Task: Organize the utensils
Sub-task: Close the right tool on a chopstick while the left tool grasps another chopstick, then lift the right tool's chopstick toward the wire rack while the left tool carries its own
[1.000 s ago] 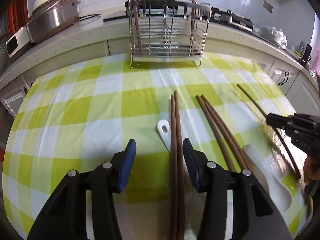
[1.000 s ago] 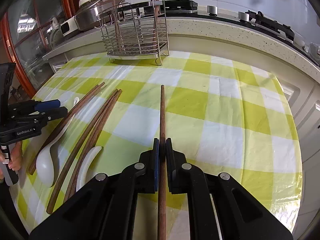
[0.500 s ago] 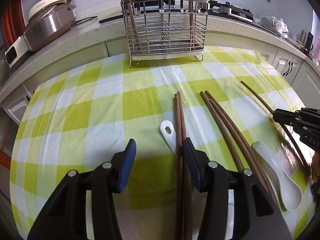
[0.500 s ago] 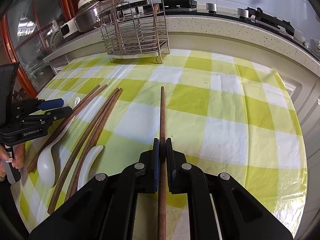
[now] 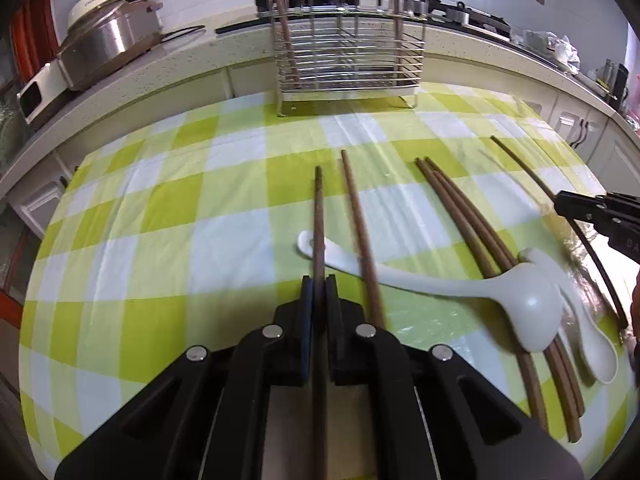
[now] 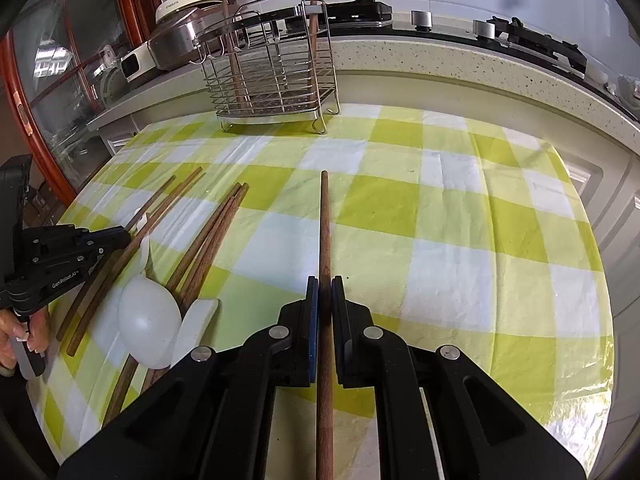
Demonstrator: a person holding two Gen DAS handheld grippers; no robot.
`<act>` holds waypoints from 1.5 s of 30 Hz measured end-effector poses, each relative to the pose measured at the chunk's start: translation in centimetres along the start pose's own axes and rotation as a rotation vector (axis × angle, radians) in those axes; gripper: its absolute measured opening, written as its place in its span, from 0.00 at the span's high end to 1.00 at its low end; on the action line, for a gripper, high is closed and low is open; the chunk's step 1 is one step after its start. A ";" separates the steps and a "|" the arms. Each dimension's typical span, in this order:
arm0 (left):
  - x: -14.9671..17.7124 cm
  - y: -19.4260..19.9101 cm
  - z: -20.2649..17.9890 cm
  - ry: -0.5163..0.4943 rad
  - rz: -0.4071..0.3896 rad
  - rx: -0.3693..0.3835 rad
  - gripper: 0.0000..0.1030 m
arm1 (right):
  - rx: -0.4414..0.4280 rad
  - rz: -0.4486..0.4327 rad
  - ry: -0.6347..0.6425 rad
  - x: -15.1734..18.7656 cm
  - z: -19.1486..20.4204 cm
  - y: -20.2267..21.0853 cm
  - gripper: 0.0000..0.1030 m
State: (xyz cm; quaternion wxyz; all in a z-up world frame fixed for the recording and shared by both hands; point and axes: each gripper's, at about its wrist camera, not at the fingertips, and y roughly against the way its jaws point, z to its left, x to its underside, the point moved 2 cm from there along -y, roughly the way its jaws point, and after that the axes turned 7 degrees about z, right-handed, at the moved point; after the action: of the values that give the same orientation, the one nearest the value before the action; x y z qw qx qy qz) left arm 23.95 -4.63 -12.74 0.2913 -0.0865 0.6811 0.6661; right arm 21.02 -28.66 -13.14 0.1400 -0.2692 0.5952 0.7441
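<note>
My left gripper (image 5: 319, 280) is shut on a brown chopstick (image 5: 319, 220) that points toward the wire utensil rack (image 5: 348, 60). Its mate (image 5: 358, 220) lies beside it on the checked cloth, across a white ladle (image 5: 528, 304). My right gripper (image 6: 325, 280) is shut on another brown chopstick (image 6: 325, 224), held over the cloth and aimed toward the rack (image 6: 272, 80). Two chopsticks stand upright in the rack. Several more chopsticks (image 5: 464, 220) and a white spoon (image 5: 592, 344) lie to the right in the left wrist view.
A green and white checked tablecloth (image 6: 440, 220) covers the table. A rice cooker (image 5: 108, 36) and a stove (image 6: 532, 40) sit on the counter behind. The left gripper also shows in the right wrist view (image 6: 120, 234) at the left.
My left gripper has closed on one chopstick of the pair and lifted it off the cloth. The white ladle has shifted. The right gripper holds its chopstick a little higher.
</note>
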 end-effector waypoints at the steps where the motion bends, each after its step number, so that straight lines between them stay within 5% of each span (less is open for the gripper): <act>1: 0.1 0.2 0.3 0.015 -0.007 0.010 0.94 | 0.000 -0.001 0.000 0.0 0.1 0.0 0.91; 7: 0.1 1.7 1.6 0.064 -0.055 0.045 0.94 | 0.001 -0.012 0.009 0.0 0.6 0.5 0.91; 20: 0.2 0.0 2.8 0.114 -0.001 0.061 0.93 | 0.017 0.017 0.024 -0.3 1.3 0.2 0.91; 45: -0.7 -0.2 2.7 0.064 0.039 0.073 0.94 | 0.110 0.121 0.110 -1.9 1.8 -1.7 0.92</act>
State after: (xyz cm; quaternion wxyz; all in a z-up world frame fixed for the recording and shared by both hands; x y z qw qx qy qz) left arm 25.38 -2.27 -12.42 0.2593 -0.0840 0.7155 0.6432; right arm 23.04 -26.27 -13.18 0.0765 -0.2652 0.6570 0.7016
